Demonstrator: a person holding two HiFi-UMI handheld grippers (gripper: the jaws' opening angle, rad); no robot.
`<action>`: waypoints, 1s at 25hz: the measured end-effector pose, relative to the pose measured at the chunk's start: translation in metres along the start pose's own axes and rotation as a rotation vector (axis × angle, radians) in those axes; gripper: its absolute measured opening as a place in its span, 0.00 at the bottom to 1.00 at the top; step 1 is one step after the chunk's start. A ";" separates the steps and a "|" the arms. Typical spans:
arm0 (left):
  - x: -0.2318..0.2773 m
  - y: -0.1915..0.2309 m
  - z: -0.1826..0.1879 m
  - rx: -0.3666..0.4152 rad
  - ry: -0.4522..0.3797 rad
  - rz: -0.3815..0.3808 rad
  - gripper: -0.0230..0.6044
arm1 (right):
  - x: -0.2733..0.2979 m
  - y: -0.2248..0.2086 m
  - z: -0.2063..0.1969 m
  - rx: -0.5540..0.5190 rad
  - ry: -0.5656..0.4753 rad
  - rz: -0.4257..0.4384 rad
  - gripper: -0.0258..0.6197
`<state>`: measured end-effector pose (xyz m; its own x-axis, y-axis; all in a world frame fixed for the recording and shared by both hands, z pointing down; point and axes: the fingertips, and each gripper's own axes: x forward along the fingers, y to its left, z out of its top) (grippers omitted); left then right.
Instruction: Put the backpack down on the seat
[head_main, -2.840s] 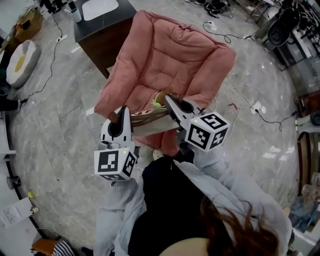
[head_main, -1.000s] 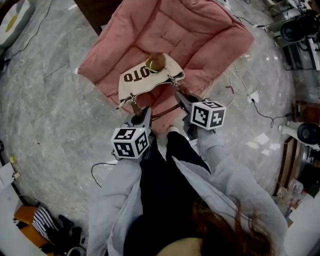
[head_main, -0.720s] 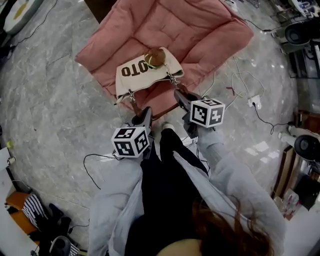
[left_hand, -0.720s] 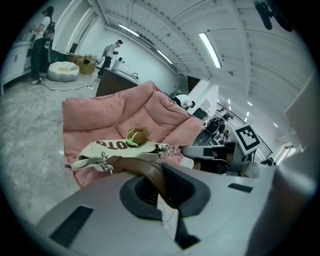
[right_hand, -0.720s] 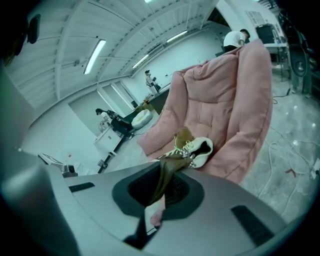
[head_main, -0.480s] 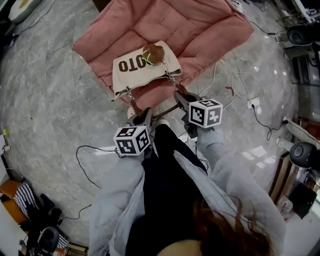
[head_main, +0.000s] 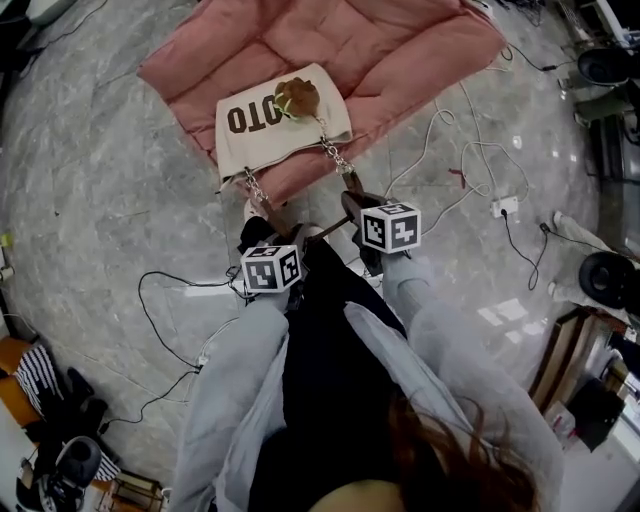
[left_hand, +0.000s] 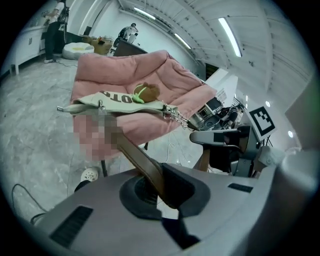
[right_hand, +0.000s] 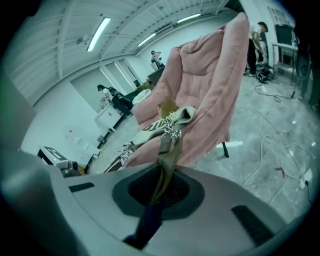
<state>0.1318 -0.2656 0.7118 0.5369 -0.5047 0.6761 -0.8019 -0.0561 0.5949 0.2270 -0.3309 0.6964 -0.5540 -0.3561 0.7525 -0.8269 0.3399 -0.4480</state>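
Note:
The backpack (head_main: 280, 120) is a cream bag with dark letters and a brown plush toy (head_main: 296, 97) on top. It lies across the front of the pink padded chair (head_main: 400, 50). Chains (head_main: 333, 155) join it to brown straps that run back to both grippers. My left gripper (head_main: 288, 233) is shut on the left strap (left_hand: 140, 165), below the chair's front edge. My right gripper (head_main: 351, 202) is shut on the right strap (right_hand: 167, 160). In the gripper views the backpack (left_hand: 120, 98) (right_hand: 160, 125) sits level on the seat cushion.
White cables (head_main: 470, 160) and a power strip (head_main: 503, 207) lie on the marble floor to the chair's right. A black cable (head_main: 170, 300) lies to my left. My legs stand just in front of the chair. People and a dark cabinet (left_hand: 125, 47) are far behind.
Both grippers have come down and back toward me with the straps. The backpack has sunk from hanging over the chair's front to lying on the cushion.

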 end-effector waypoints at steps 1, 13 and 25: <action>0.004 0.003 -0.007 -0.001 0.018 0.007 0.06 | 0.003 -0.003 -0.005 0.003 0.011 -0.011 0.06; 0.019 0.027 -0.019 -0.051 0.049 0.105 0.06 | 0.025 -0.013 -0.024 0.173 0.034 -0.050 0.09; -0.027 0.041 -0.024 0.015 0.097 0.054 0.63 | 0.015 -0.008 -0.061 0.236 0.048 0.042 0.94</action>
<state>0.0911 -0.2336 0.7282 0.5151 -0.4219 0.7461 -0.8336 -0.0441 0.5505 0.2310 -0.2857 0.7409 -0.5875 -0.3025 0.7505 -0.8061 0.1384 -0.5753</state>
